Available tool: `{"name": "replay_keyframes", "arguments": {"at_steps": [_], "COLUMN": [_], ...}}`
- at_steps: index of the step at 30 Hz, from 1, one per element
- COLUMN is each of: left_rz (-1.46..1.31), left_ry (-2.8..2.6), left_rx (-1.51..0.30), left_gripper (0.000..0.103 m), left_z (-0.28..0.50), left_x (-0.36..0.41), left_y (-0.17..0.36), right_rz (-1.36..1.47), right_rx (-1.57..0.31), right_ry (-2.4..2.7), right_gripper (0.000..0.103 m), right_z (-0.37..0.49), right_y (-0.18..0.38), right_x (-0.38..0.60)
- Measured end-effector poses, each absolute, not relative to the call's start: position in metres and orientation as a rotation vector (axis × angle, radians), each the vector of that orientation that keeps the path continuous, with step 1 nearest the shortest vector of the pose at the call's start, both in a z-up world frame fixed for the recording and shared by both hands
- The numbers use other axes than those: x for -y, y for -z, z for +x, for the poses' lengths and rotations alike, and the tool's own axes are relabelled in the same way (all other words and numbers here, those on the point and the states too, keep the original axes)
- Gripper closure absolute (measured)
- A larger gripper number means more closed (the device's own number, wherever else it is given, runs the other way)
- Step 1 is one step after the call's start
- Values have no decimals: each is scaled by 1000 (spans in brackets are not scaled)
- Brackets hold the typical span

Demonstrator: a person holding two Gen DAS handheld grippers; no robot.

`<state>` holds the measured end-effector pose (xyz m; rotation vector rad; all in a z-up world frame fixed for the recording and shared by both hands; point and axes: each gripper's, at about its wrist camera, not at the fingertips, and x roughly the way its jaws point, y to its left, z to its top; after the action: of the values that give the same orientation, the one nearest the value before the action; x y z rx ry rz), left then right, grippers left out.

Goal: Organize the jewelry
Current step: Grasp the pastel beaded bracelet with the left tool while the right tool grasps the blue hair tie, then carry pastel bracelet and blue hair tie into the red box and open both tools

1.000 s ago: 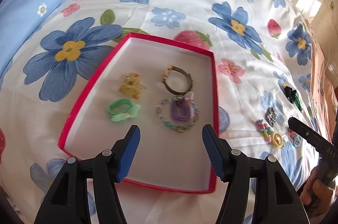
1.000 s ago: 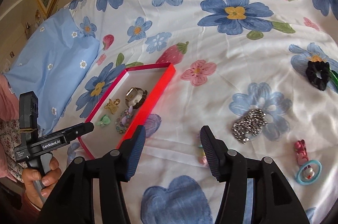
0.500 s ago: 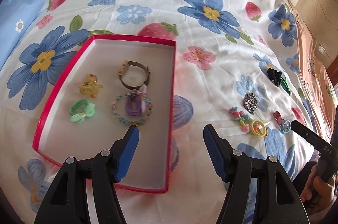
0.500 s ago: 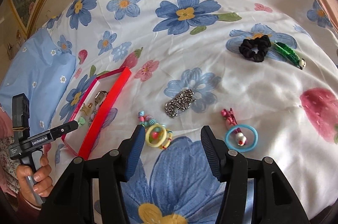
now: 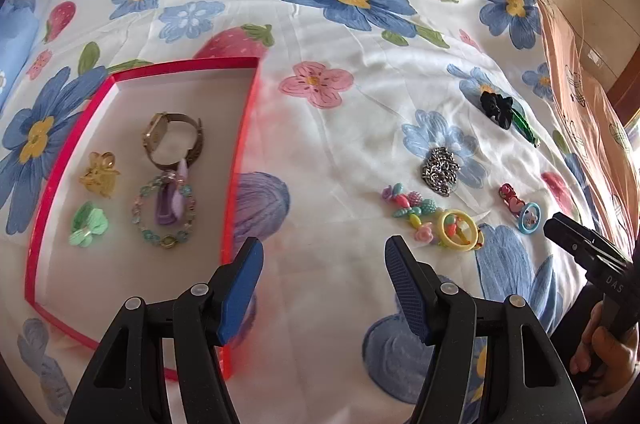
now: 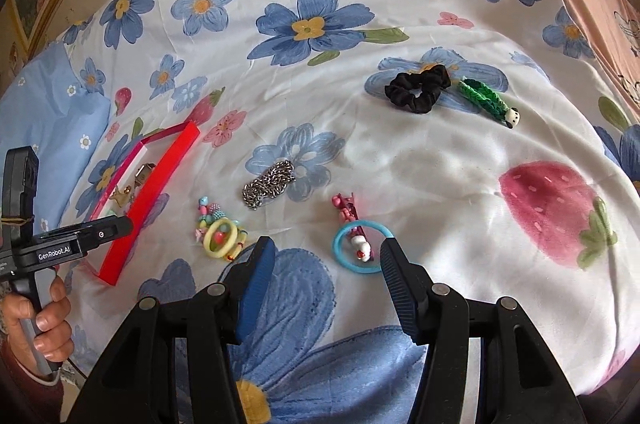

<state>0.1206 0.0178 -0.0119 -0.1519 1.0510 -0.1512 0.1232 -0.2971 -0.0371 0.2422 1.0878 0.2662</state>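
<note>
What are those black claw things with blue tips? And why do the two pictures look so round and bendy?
Each is a hand-held gripper: a person squeezes a handle to pinch things. One picture looks out from the left hand-held gripper, the other from the right hand-held gripper; each camera's round lens bends the view. Both are open, holding nothing. Below is a flowery bedsheet. A red box holds a watch, a bracelet and small clips. Outside it lie a silver chain, a beaded bracelet, a blue ring, a black scrunchie and a green clip.

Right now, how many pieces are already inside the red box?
5: watch at the back, yellow claw clip, green bow, beaded bracelet ringing a purple clip.
</note>
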Motion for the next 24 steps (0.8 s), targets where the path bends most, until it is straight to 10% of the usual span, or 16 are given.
{"name": "replay_keyframes", "arguments": {"at_steps": [12, 16, 21, 24], "left_rz": [-125, -109, -61, -20], "left_ry": [188, 207, 239, 254], "left_rx": [-1079, -1106, -1130, -1119], "left_gripper": [41, 42, 77, 92], "left_z": [167, 184, 195, 194], "left_x": [16, 30, 48, 55], "left_y": [32, 47, 63, 65], "right_rz": [304, 318, 319, 318], "right_rx": [-1104, -1136, -1145, -1135], "right_ry": [-230, -234, -256, -263], "right_gripper": [48, 64, 94, 94], "right_z": [133, 138, 139, 137], "right_y": [56, 66, 71, 68], "right_x": [327, 328, 324, 324]}}
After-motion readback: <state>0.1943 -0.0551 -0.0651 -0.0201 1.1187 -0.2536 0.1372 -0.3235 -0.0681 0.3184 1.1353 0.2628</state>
